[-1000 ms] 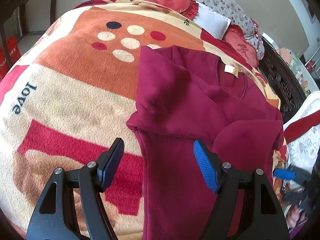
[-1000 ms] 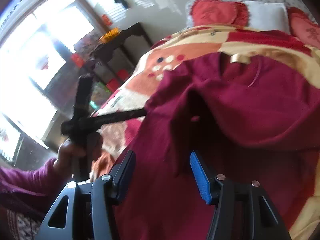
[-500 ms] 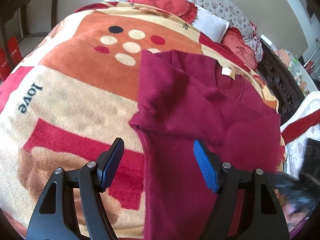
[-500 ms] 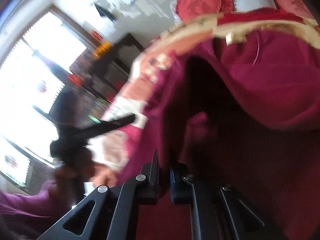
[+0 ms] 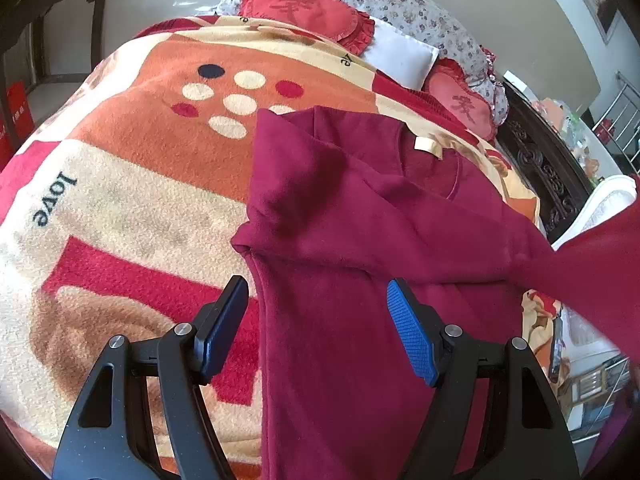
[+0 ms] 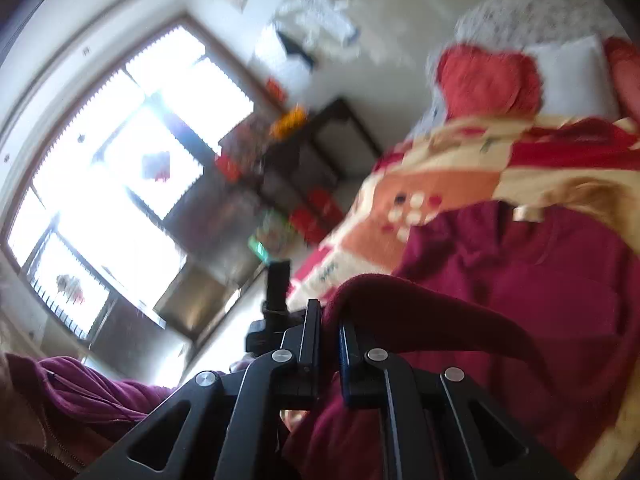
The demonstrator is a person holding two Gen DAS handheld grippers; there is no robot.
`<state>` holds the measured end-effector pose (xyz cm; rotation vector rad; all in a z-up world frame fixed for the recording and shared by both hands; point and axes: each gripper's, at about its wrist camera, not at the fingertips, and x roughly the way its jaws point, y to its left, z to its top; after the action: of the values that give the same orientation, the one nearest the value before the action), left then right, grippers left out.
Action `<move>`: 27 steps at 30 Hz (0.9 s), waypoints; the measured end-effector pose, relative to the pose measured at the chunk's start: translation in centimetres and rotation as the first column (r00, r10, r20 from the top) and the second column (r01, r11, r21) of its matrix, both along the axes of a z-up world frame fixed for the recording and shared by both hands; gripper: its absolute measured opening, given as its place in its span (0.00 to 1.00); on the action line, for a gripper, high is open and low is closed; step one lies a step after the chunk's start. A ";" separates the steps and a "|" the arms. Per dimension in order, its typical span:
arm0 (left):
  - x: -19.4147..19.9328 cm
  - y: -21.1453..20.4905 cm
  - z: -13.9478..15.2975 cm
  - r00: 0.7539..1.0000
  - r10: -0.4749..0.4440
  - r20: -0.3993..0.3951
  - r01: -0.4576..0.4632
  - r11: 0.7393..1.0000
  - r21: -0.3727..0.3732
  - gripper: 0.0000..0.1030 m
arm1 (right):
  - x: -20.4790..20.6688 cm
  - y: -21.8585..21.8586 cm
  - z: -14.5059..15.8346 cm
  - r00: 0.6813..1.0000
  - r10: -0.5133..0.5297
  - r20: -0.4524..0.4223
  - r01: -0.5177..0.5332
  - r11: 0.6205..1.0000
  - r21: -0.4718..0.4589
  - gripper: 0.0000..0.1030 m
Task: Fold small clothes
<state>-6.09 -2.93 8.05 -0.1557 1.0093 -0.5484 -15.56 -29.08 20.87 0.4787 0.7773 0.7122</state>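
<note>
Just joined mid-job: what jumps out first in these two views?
A maroon sweatshirt lies on a bright patterned blanket, one sleeve already folded across it. The right tongs are shut on a fold of it, lifted; the left tongs hover open above its edge.

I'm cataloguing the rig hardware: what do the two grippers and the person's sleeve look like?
Both grippers, left and right, have black plastic frames with triangular cutouts, silver pivot screws and textured blue pads. The sleeve is purple-magenta fabric. No cables show.
</note>
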 end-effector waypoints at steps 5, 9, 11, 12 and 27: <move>-0.2 1.3 0.3 1.000 -0.003 0.031 0.003 1.000 0.001 0.70 | 10.8 3.7 -6.8 0.971 0.044 -0.236 -0.081 0.986 -0.146 0.07; 0.3 2.4 -0.1 1.000 0.005 0.025 -0.005 1.000 0.014 0.70 | 17.3 5.8 -11.7 0.944 -0.018 -0.330 -0.069 0.966 -0.250 0.07; 0.7 2.7 -0.3 1.000 0.012 0.013 -0.012 1.000 0.018 0.70 | 20.2 6.7 -13.4 0.941 -0.063 -0.333 -0.038 0.957 -0.288 0.07; 0.9 2.6 -0.2 1.000 0.014 0.011 -0.014 1.000 0.019 0.70 | 21.4 6.8 -14.4 0.935 -0.085 -0.346 -0.023 0.955 -0.297 0.08; 5.7 -3.7 -0.5 0.999 0.007 0.039 -0.010 0.998 0.055 0.70 | 4.4 -10.8 -5.4 0.860 -0.511 0.012 0.463 0.769 -0.441 0.62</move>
<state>-0.40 -6.58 7.53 -0.1000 0.9851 -0.5135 -11.18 -39.90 15.48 0.2930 0.8385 0.0121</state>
